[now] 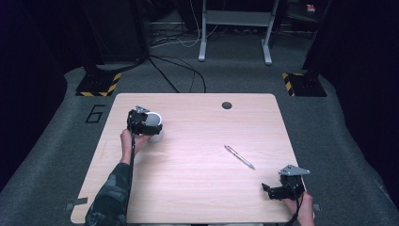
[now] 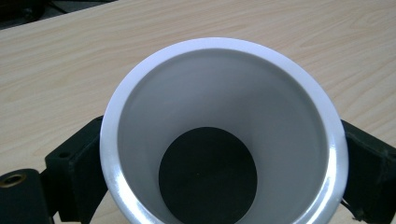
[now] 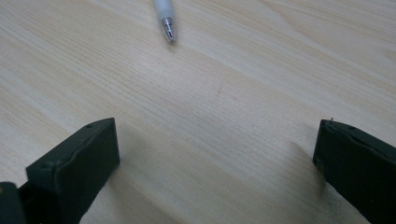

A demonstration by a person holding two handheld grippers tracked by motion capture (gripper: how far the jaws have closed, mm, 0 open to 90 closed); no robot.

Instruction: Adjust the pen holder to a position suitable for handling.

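Count: one white glazed ceramic cup [image 1: 154,123] with a dark round bottom, one slim silver-and-white ballpoint pen [image 1: 239,157], two black two-jaw grippers, one pale wooden table [image 1: 197,188] with rounded corners.
Left gripper [image 1: 141,120]: it is sitting toward 10 o'clock on the table in the high view, with the person's left hand [image 1: 128,141] behind it and a camouflage sleeve [image 1: 110,197] coming up from the bottom edge.
Left jaws: they are pinching the cup from both sides; in the left gripper view a black jaw is pressing on each flank of the white wall [image 2: 224,93].
Cup position: it is being held at the table's far-left part, well apart from the pen.
Cup direction: its mouth is facing back along the jaws toward the gripper's camera, so the long axis is running in line with the gripper; whether it is touching the tabletop cannot be told.
Pen position: it is lying flat on the wood toward 3 o'clock from the table's centre, between the two grippers and nearer the right one.
Pen axis: it is running from 10 o'clock to 4 o'clock in the high view; in the right gripper view its metal tip [image 3: 168,28] is pointing toward the jaws.
Right gripper [image 1: 275,190]: it is resting near 5 o'clock by the table's near edge, in the person's right hand [image 1: 301,207].
Right jaws: they are standing spread wide, with bare wood between them.
Other: a dark round hole [image 1: 227,105] is sitting near the table's far edge, toward 1 o'clock.
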